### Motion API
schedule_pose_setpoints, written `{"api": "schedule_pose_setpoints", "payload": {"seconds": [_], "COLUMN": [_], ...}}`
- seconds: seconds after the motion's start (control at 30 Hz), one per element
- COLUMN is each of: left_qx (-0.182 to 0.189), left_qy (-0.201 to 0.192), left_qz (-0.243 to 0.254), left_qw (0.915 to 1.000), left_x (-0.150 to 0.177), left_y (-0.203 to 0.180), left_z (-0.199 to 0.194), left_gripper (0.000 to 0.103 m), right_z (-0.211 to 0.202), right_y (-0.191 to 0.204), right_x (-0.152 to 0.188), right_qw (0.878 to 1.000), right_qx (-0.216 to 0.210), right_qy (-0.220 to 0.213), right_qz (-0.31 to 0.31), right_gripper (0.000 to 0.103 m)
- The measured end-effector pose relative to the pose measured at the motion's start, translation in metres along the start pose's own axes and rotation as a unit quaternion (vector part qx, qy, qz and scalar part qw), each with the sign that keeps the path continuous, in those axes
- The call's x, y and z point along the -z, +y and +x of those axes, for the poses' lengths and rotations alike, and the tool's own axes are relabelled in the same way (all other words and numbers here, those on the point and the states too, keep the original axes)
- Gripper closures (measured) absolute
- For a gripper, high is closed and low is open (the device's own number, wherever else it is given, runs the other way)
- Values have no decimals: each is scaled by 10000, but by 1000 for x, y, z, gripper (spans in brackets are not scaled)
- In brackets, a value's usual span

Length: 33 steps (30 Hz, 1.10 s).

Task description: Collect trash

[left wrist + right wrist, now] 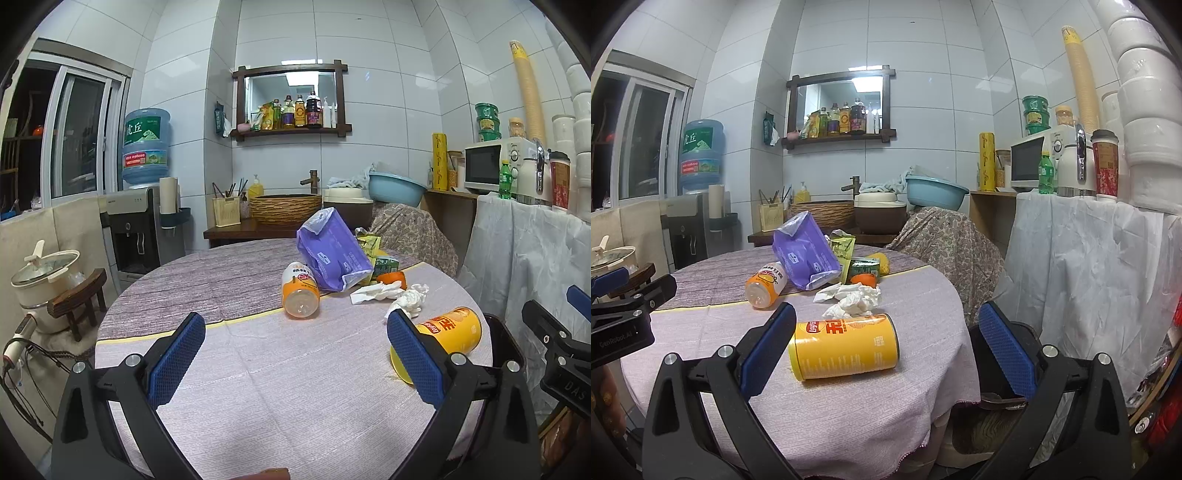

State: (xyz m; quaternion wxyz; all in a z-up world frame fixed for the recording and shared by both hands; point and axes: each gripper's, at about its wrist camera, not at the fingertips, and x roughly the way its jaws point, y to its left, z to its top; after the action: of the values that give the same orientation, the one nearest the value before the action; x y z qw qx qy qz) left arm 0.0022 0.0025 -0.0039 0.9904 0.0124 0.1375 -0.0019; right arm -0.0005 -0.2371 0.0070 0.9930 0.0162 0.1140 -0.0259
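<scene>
Trash lies on a round table with a lilac cloth. A yellow chip can lies on its side near the table's right edge, between the spread fingers of my right gripper, which is open and not touching it. The same yellow chip can sits just right of my open left gripper, which holds nothing. An orange bottle lies beyond it. Crumpled white tissues, a purple packet, a green carton and an orange peel cluster further back.
A dark bin stands below the table's right edge. A chair draped in patterned cloth is behind the table. A white-draped counter with a microwave stands right. A water dispenser and a pot stand left.
</scene>
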Motion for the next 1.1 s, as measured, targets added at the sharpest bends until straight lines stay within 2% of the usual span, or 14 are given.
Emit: {"api": "schedule_pose_setpoints", "payload": {"seconds": [1.1], "left_qx": [-6], "left_qy": [73], "left_qz": [51], "left_qw": [10000], "left_x": [12], "left_y": [-2], "left_z": [5], "left_gripper": [5], "right_z": [0], "right_y": [1], "right_x": [-2], "right_qw": [10000], "right_qx": [-5], "right_qy": [27], "right_qz": [-4], "right_gripper": [5]}}
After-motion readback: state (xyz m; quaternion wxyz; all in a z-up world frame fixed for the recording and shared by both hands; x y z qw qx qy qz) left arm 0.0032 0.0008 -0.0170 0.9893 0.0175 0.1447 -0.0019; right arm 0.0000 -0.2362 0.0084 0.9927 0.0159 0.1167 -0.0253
